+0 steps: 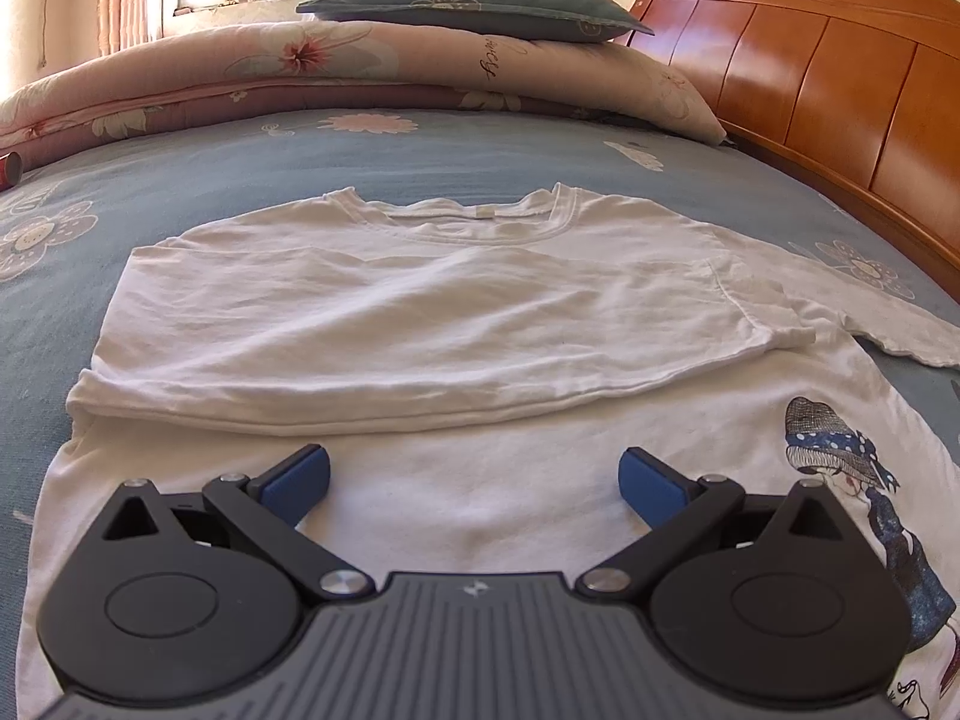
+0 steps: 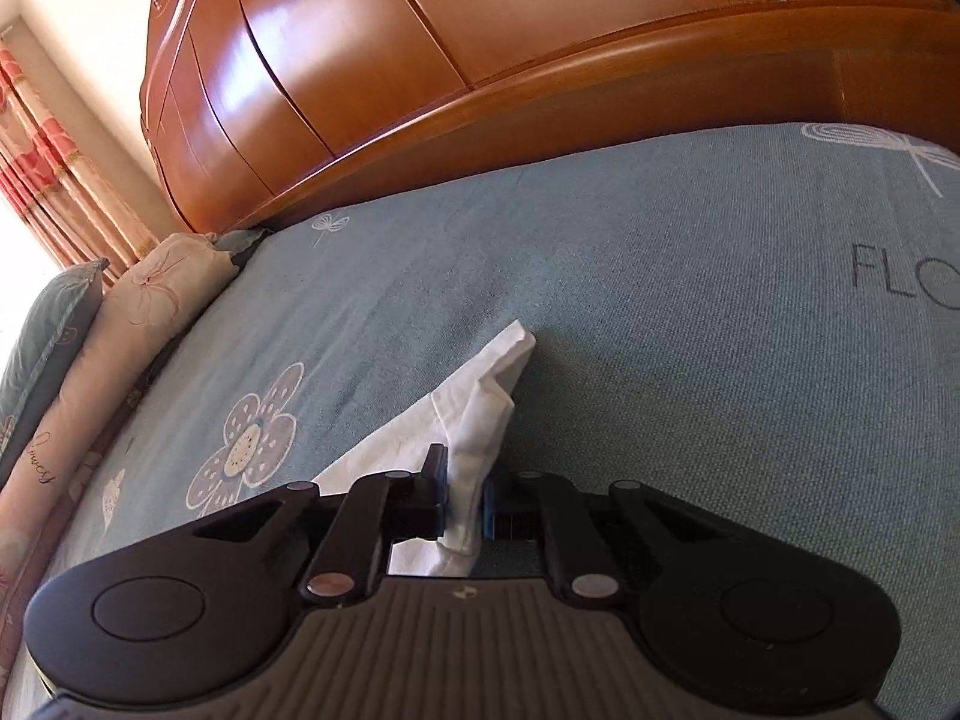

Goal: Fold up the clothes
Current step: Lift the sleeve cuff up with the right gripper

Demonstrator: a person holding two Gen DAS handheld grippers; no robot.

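1. Our left gripper (image 1: 474, 483) hovers spread wide over the white T-shirt (image 1: 420, 300), which lies on the blue bedsheet (image 2: 660, 312) printed "FLO".
2. Our right gripper (image 2: 463, 501) pinches the shirt's sleeve (image 2: 480, 396).
3. Beyond: quilt (image 1: 360, 66), pillow (image 1: 474, 3), wooden headboard (image 1: 810, 60).

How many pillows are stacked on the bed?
2: a grey-green pillow on top, and a pink floral pillow beneath it, beside the wooden headboard. The folded quilt may hide others.
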